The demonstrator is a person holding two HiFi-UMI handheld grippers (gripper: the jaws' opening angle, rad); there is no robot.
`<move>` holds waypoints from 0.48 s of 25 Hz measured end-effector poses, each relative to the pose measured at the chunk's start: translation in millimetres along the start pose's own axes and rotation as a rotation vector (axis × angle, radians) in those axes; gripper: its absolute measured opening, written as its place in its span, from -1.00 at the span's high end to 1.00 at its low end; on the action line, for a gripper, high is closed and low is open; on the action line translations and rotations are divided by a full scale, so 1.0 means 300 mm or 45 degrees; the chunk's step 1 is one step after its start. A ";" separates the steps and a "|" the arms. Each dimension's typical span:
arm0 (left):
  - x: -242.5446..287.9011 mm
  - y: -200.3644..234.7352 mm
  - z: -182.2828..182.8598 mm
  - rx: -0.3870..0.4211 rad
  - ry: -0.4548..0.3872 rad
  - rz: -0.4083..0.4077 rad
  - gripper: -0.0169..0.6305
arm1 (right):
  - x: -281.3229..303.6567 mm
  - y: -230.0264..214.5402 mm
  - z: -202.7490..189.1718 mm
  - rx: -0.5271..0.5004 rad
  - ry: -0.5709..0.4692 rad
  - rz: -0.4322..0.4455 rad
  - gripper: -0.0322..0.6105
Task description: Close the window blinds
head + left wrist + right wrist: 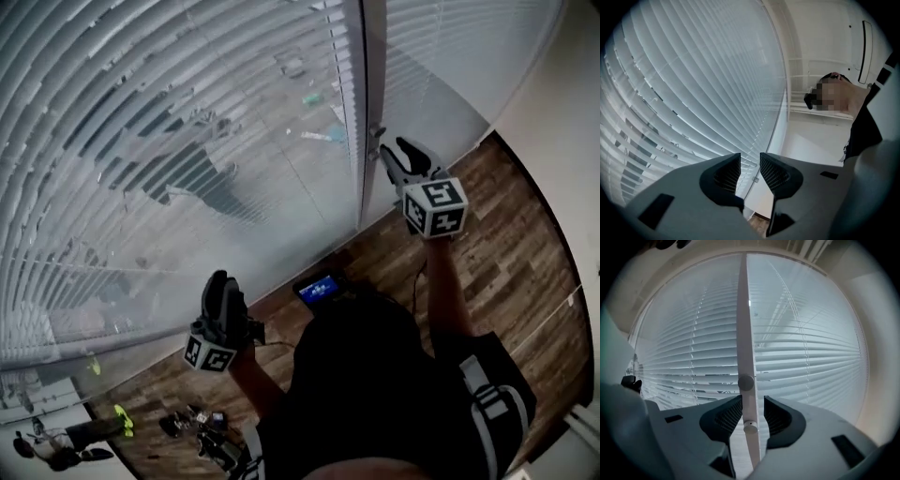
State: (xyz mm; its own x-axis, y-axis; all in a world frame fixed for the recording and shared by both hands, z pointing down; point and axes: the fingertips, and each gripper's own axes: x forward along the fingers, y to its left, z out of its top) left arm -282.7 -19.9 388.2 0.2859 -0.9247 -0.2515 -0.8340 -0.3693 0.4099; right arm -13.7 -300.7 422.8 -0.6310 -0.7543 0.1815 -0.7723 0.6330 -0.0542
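Small dark items lie scattered on the wood-plank floor.

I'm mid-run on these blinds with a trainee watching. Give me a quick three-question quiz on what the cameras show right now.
1. Multiple choice: in the right gripper view, what stands between the jaws of the right claw?
A) a pull cord
B) the white vertical post
C) nothing
2. True or false: the left claw has its jaws pressed together.
3. Fill in: in the head view, the outdoors shows through the slats of the ___-hand blind.

Key
1. B
2. False: the jaws stand apart with nothing between them.
3. left
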 end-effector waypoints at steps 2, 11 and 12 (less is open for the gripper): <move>0.033 -0.063 0.037 -0.006 -0.018 -0.029 0.52 | -0.028 -0.012 0.063 0.016 -0.020 0.020 0.49; 0.053 -0.090 0.027 -0.044 0.023 -0.030 0.52 | -0.068 -0.021 0.010 0.101 0.029 0.048 0.48; 0.054 -0.095 0.023 -0.049 0.020 -0.033 0.52 | -0.068 -0.017 0.005 0.123 0.027 0.068 0.48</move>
State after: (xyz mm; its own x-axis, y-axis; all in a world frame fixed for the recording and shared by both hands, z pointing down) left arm -257.6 -23.7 366.4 0.3144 -0.9161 -0.2487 -0.8075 -0.3959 0.4374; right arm 3.1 -288.7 417.9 -0.6706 -0.7153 0.1965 -0.7417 0.6517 -0.1586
